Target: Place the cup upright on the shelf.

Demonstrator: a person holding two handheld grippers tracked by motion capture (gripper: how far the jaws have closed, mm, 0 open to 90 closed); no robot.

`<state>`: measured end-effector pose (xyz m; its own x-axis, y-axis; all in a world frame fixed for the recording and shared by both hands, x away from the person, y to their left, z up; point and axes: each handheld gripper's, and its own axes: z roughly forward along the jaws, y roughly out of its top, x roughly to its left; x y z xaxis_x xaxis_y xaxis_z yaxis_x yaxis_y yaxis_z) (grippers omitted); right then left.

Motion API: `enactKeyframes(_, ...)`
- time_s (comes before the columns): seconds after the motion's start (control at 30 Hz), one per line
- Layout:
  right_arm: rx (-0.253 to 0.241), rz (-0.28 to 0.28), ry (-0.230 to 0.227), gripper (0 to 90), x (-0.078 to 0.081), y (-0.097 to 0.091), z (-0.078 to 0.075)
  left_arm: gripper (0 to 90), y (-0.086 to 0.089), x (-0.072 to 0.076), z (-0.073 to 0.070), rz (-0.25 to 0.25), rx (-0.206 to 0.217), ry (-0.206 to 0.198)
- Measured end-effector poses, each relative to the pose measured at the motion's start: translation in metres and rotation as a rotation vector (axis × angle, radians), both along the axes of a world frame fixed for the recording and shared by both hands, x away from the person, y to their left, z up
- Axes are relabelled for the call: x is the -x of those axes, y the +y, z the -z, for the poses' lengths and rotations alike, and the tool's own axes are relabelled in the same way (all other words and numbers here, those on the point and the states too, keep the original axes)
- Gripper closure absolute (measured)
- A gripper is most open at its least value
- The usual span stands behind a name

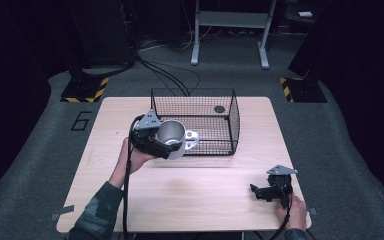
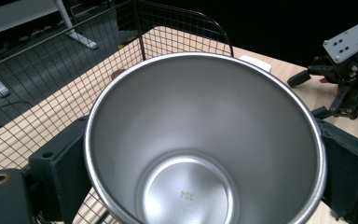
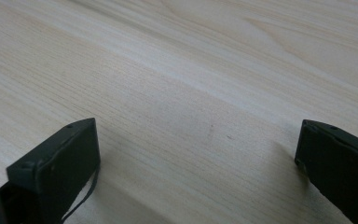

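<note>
- The left claw (image 1: 166, 142) is clenched around a steel cup (image 1: 172, 137), with one jaw on each side of the cup wall, as the left gripper view shows.
- The cup (image 2: 205, 140) is held above the counter (image 1: 190, 185), tilted, just in front of the near-left corner of the wire basket (image 1: 232, 122). Its open mouth looks toward the camera and it seems empty inside.
- A pale handle-like part (image 1: 192, 140) sticks out from the cup toward the basket side.
- The right claw (image 1: 260, 192) rests low on the counter near the front right corner, well apart from the cup. Its jaws are spread wide with nothing between them, as the right gripper view shows over the bare wood (image 3: 191, 93).
- I judge the step in hand is to carry the cup over the basket wall and put it down inside.
- To do it well, lift the cup high enough so its bottom and the handle part pass over the wire rim (image 2: 177, 18) without catching.
- Keep the squeeze firm, because the smooth metal wall narrows toward the base and could slip.
- Lower it slowly to the basket floor, away from the small dark round thing (image 1: 219, 109) at the back, and release only when the cup stands.
</note>
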<state>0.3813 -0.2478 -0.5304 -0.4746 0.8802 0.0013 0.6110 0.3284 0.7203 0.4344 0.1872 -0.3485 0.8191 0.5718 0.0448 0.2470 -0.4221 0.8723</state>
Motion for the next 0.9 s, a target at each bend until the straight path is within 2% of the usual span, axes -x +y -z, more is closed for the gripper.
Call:
enactKeyframes(0.27, -0.002, -0.001, 0.000, 0.0, 0.000, 0.000, 0.000, 6.6, -0.004, -0.017, -0.004, 0.003, -0.005, 0.003)
enactKeyframes(0.63, -0.001, 0.000, -0.002, 0.0, 0.000, 0.000, 0.000, 6.6, -0.010, -0.040, -0.011, -0.018, -0.010, -0.021)
enactKeyframes(0.67, 0.000, -0.001, 0.002, 0.0, 0.000, 0.000, 0.000, 6.6, -0.010, -0.045, -0.011, -0.019, -0.009, -0.009)
enactKeyframes(0.9, -0.001, 0.000, -0.001, 0.0, 0.000, 0.000, 0.000, 6.6, -0.011, -0.062, -0.013, -0.039, 0.001, 0.003)
